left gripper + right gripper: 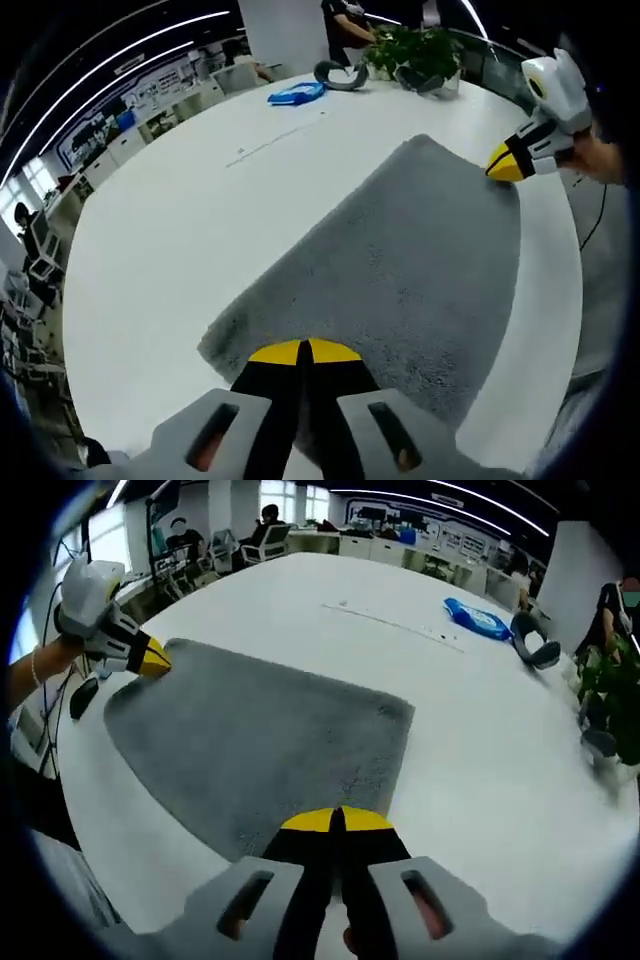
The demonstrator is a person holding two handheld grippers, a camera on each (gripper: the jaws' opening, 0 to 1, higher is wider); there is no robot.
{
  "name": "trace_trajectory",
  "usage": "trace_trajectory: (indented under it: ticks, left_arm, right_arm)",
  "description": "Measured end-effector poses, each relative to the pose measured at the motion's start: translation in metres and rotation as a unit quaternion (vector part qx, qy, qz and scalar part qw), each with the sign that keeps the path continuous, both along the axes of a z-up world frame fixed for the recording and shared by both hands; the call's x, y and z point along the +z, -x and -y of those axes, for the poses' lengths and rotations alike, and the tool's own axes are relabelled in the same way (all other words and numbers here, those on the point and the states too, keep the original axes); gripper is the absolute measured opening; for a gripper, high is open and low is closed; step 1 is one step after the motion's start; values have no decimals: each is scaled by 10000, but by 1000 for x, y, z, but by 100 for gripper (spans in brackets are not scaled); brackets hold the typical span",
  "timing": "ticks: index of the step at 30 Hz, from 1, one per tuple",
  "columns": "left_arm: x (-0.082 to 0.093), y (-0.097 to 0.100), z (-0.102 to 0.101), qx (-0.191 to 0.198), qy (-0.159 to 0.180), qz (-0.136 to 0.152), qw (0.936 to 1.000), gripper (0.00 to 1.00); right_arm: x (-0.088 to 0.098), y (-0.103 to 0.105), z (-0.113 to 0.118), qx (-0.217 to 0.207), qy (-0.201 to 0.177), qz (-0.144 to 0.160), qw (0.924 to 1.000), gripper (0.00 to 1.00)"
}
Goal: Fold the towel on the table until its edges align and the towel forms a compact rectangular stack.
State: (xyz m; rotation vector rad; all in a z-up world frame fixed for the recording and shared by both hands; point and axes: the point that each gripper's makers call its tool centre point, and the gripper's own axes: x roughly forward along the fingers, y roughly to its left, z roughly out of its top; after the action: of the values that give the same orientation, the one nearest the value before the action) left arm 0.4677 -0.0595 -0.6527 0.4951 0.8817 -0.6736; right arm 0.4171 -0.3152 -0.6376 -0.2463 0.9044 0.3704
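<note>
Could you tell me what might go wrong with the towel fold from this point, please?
1. Each gripper pinches one corner of the grey towel: the left gripper and the right gripper have only their yellow tips on the cloth, so a corner could slip out mid-fold.
2. The towel lies close to the table edge, so dragging it could pull cloth over the side.
3. Uneven lifting may leave the edges misaligned.

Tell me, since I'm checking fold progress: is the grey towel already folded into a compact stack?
No, the grey towel lies spread in a single flat layer on the white table, each gripper at a corner.
</note>
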Motion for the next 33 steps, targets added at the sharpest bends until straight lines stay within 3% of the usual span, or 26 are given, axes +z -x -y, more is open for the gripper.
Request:
trace_trajectory:
  ticks: [1, 2, 3, 5, 6, 12, 19, 33]
  left_arm:
    - [-3, 1, 1, -5, -31, 46, 10000, 1]
    - [-1, -4, 2, -116, -111, 360, 9992, 1]
    - [0, -3, 3, -257, -193, 426, 9986, 1]
    - [-1, -1, 4, -166, -254, 383, 9988, 1]
    - [-1, -2, 3, -72, -299, 388, 9988, 1]
    - [-2, 0, 6, -53, -733, 375, 9966, 0]
    - [-2, 7, 12, -66, -1019, 360, 9941, 0]
    - [-3, 48, 40, 45, -1159, -142, 9931, 0]
  right_arm:
    - [-3, 2, 1, -12, 7, -78, 10000, 0]
    - [-10, 8, 3, 12, 56, -283, 9996, 0]
    - [-15, 12, 4, 53, 92, -418, 9991, 0]
    - [-24, 18, 2, 186, 61, -534, 9984, 0]
    - [-22, 14, 0, 249, -2, -270, 9993, 0]
    - [-20, 18, 1, 641, 292, -36, 9975, 0]
    - [-21, 17, 5, 866, 589, -124, 9944, 0]
    - [-22, 27, 40, 1141, 552, -336, 9914, 0]
